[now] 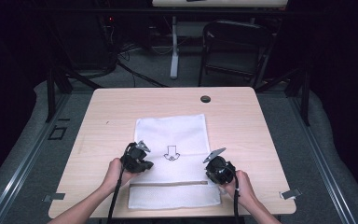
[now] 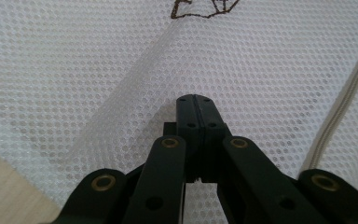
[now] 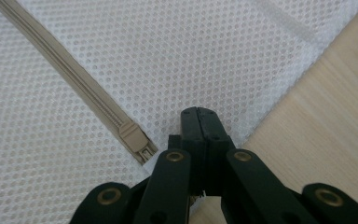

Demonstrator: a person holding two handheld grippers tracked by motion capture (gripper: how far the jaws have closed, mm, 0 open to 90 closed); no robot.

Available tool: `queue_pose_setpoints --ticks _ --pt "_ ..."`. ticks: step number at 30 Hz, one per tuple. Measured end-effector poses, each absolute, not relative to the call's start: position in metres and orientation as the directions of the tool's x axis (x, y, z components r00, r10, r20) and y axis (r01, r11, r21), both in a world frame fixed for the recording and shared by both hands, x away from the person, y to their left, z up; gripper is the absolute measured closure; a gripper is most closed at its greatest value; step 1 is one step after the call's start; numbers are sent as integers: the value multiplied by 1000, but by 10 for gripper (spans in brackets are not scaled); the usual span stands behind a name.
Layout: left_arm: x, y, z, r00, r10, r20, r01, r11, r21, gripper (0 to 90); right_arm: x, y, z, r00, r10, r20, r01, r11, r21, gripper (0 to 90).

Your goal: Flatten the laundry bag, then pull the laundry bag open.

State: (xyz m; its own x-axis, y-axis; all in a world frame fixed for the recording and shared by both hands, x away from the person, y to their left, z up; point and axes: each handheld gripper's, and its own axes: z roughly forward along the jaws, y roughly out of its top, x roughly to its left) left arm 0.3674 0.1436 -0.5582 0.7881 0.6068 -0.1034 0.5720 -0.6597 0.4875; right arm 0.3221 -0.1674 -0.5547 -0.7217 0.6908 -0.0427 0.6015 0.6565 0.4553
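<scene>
Overhead, a pale wooden bench (image 1: 121, 107) carries a white mesh bag (image 1: 172, 130) laid flat near its front edge, with a black folding chair (image 1: 235, 46) standing on the grey floor beyond the far side. Printed on the bag is a small dark arrow-shaped mark (image 1: 171, 153), and a tan zipper (image 1: 168, 183) runs across the mesh close to the person's side, ending in a zipper pull (image 3: 137, 142) seen in the right gripper view. A person's two hands come in from the bottom of the high view, each holding a black tool over the bag. At the left of the bag, the left claw (image 2: 196, 100) has its jaws pressed together with no gap between them, its tip resting on the mesh where the fabric rises in a soft fold; whether any mesh is pinched between them cannot be told. At the right end of the zipper, the right claw (image 3: 199, 112) is likewise closed tight, sitting on the mesh just beside the zipper pull and near the bag's edge. A small dark round cap (image 1: 205, 99) sits in the bench top toward the back.
</scene>
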Motion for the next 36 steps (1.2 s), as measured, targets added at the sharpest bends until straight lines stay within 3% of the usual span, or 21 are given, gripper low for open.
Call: queue_pose_setpoints --ticks 21,26,28,32,34,36 --pt "375 145 -561 786 609 -102 565 -643 517 883 322 -169 -556 -721 693 -11 614 647 451 900" --pt "369 145 -550 814 569 -117 523 -628 576 551 321 -171 -548 -732 681 19 601 633 489 750" --pt "367 144 -548 817 564 -118 516 -627 584 455 319 -172 -542 -734 679 34 600 622 503 645" --pt "363 140 -547 816 568 -110 513 -621 593 313 313 -177 -533 -733 678 61 602 604 521 472" --pt "362 139 -544 817 567 -104 505 -617 603 245 312 -181 -530 -733 678 58 600 603 526 422" --pt "360 137 -542 819 567 -92 495 -616 613 190 311 -184 -528 -725 685 72 611 592 525 432"
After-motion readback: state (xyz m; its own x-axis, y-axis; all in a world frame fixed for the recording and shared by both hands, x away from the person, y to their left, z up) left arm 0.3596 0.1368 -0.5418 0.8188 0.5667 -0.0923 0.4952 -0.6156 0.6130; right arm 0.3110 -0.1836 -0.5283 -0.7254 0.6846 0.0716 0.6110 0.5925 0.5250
